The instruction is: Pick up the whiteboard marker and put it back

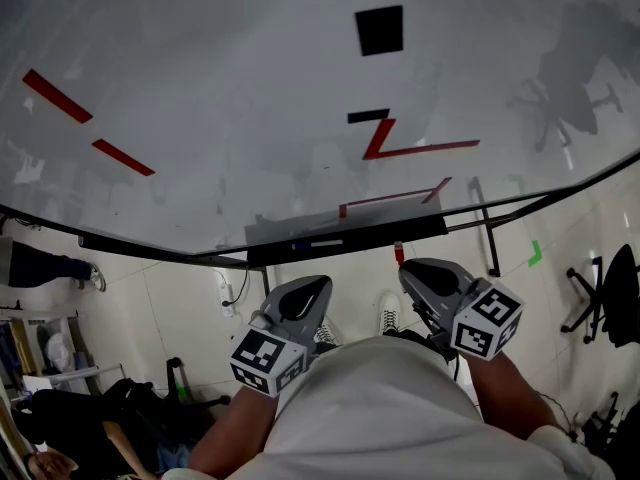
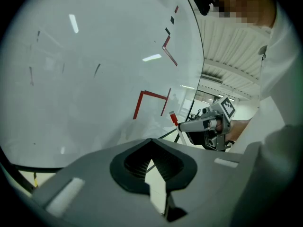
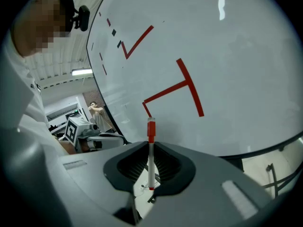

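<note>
The whiteboard marker (image 3: 151, 150), white with a red cap (image 1: 399, 255), stands upright between the jaws of my right gripper (image 3: 150, 163), which is shut on it. In the head view the right gripper (image 1: 412, 270) hangs just below the whiteboard's black tray (image 1: 345, 238), cap end pointing up toward the tray. The left gripper view shows the same marker (image 2: 174, 118) poking out of the right gripper (image 2: 208, 124). My left gripper (image 1: 312, 288) is lower left of the tray, its jaws (image 2: 152, 162) closed with nothing between them.
The big whiteboard (image 1: 250, 88) carries red tape marks (image 1: 415, 148) and a black square (image 1: 379, 30). Another pen (image 1: 318, 243) lies on the tray. An office chair (image 1: 610, 298) stands at the right, clutter at lower left. A person (image 3: 97, 115) stands far behind.
</note>
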A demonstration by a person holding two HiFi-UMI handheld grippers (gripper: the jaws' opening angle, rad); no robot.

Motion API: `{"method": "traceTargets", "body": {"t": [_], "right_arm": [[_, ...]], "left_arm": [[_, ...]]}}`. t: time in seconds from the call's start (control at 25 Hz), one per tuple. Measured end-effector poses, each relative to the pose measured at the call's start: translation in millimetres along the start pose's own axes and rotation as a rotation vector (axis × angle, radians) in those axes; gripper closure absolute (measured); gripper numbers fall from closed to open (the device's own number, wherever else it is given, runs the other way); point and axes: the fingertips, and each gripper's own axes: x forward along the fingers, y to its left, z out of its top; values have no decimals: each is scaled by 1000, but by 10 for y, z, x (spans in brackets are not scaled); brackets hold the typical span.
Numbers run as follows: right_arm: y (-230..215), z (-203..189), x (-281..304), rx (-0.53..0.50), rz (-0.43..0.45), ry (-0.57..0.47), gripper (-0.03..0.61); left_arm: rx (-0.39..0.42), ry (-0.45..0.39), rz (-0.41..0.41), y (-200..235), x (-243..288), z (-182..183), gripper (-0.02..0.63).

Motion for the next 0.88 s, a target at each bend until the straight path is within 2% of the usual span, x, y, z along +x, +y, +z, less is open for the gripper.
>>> {"method": "traceTargets", "body": {"t": [0.24, 0.6, 0.88], "right_arm": [[16, -25, 38, -2, 7, 6, 540], [30, -34, 69, -17, 18, 14, 540], [30, -36, 88, -23, 19, 14, 540]], "left_arm": [[2, -1, -8, -19, 9, 10, 598], [23, 8, 24, 19, -8, -6, 598], [-1, 6, 32, 50, 6, -15, 598]]}}
